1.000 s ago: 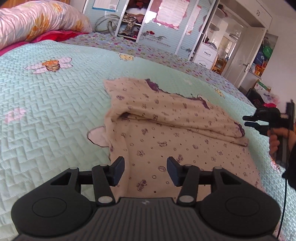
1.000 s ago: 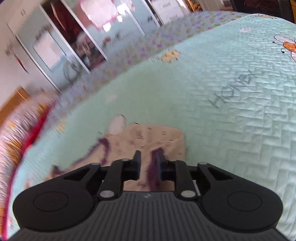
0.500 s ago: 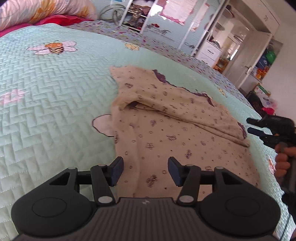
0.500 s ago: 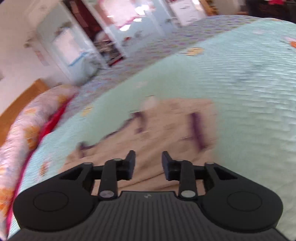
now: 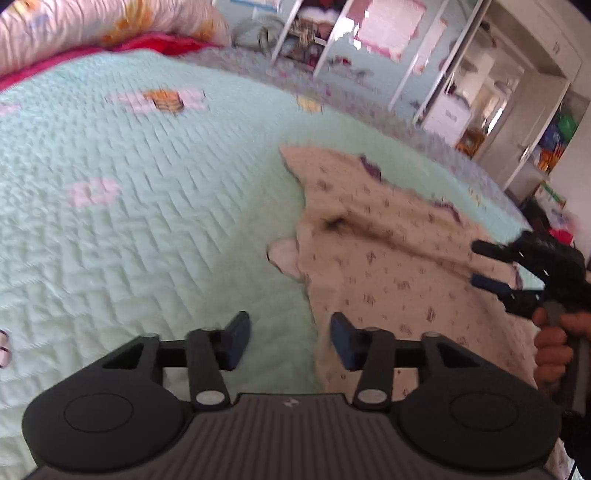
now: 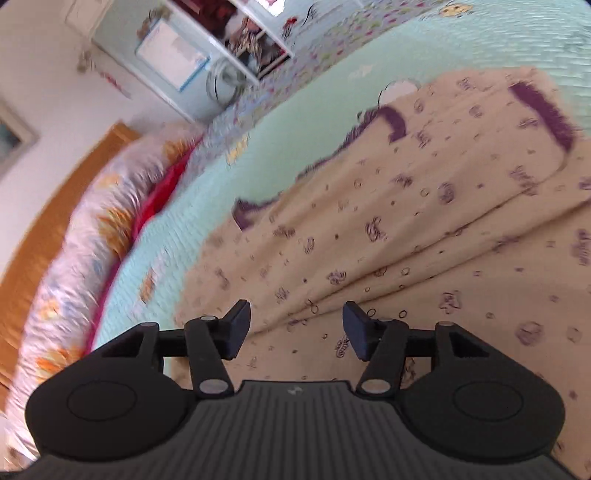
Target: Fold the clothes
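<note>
Lying spread on the mint quilted bed (image 5: 147, 229), the beige garment (image 5: 388, 266) with small purple prints and purple trim shows one layer already turned over onto the rest: a long diagonal fold edge runs across it, plain in the right wrist view (image 6: 424, 240). So it lies partly folded, still wide and loose rather than a compact stack. My judgement is that at least one more fold would be needed to make it tidy, though which edge goes next the pictures do not settle.

Neither tool holds cloth. The left gripper (image 5: 288, 339) hovers over the near left edge of the garment with its fingers well apart, one above bare quilt and one above fabric. The right gripper (image 6: 295, 328) hangs low over the fold line, its fingers also spread wide with nothing between them; in the left wrist view it shows at the far right (image 5: 495, 266), held in a hand (image 5: 554, 343) near the garment's right side.

Around the bed: a floral pillow (image 5: 103, 26) and a red blanket (image 5: 159, 42) at the head, a wooden headboard (image 6: 48, 206), white shelves (image 5: 314, 33) and an open wardrobe (image 5: 517, 85) beyond. Nothing rests on the garment, and I see nothing blocking either tool. Both views are blurred, so fine creases are hard to read.
</note>
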Motion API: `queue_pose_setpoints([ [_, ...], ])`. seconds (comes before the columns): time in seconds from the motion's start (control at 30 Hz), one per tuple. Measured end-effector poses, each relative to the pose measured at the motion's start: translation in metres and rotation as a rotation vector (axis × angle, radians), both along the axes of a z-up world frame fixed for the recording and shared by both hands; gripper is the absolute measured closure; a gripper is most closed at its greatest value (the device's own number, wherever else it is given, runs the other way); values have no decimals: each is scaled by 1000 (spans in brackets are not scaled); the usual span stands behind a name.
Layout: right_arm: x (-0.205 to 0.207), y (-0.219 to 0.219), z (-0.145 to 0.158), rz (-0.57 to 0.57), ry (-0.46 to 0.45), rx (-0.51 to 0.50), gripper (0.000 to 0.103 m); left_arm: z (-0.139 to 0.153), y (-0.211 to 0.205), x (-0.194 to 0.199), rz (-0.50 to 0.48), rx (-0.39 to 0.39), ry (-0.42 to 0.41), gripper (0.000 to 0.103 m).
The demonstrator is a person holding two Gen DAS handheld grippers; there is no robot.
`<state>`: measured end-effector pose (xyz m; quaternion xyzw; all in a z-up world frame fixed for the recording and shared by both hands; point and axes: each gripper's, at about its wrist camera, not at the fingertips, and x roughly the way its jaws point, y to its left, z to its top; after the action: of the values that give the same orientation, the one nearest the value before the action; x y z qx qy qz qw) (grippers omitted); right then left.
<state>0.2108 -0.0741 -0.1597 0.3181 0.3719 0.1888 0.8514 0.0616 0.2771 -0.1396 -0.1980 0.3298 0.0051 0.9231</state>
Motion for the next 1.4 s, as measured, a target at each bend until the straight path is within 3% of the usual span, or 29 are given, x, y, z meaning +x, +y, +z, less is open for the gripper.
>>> queue_pose_setpoints([
  [0.13, -13, 8, 11, 55, -49, 99, 40, 15, -20, -1, -77, -64, -102, 46],
  [0.23, 6, 34, -1, 67, -1, 220, 40, 13, -48, 7, -181, -67, -123, 46],
  [0.33, 5, 31, -10, 53, 37, 238, 35, -14, -54, 18, -178, -6, 3, 47],
  [0.37, 5, 30, -13, 48, 50, 244, 40, -23, -48, 19, -150, 10, 51, 56],
  [0.43, 5, 28, -20, 39, 75, 256, 64, -25, -26, 11, -122, -45, 56, 63],
  [0.5, 4, 26, -26, 30, 101, 268, 58, -18, -7, -2, -81, -83, 59, 51],
  [0.53, 4, 24, -29, 25, 113, 273, 48, -13, -1, -10, -60, -66, 53, 46],
  [0.57, -11, 14, -22, 21, 83, 264, 36, -9, 3, -19, -58, -56, 51, 46],
  [0.6, -26, 4, -15, 19, 67, 249, 33, -5, 6, -28, -60, -47, 50, 46],
  [0.7, -77, -24, -8, 46, 76, 199, 32, 0, 5, -55, -87, -78, 63, 44],
  [0.77, -113, -42, -14, 21, 134, 153, 33, -2, -4, -71, -126, -105, 90, 42],
  [0.87, -173, -71, -22, -15, 190, 138, 35, -11, -18, -96, -132, -59, 158, 42],
  [0.97, -229, -91, -15, -41, 232, 103, 35, -9, -25, -122, -128, -29, 174, 42],
  [1.1, -284, -112, 3, -87, 248, 51, 34, 4, -24, -138, -119, -72, 151, 42],
  [1.17, -298, -122, 13, -125, 214, 35, 34, 4, -23, -140, -96, -97, 169, 40],
  [1.27, -309, -143, 19, -203, 185, 25, 33, -8, -19, -141, -83, -203, 235, 40],
  [1.4, -315, -169, 16, -297, 186, 25, 33, -16, -22, -151, -69, -268, 244, 40],
])
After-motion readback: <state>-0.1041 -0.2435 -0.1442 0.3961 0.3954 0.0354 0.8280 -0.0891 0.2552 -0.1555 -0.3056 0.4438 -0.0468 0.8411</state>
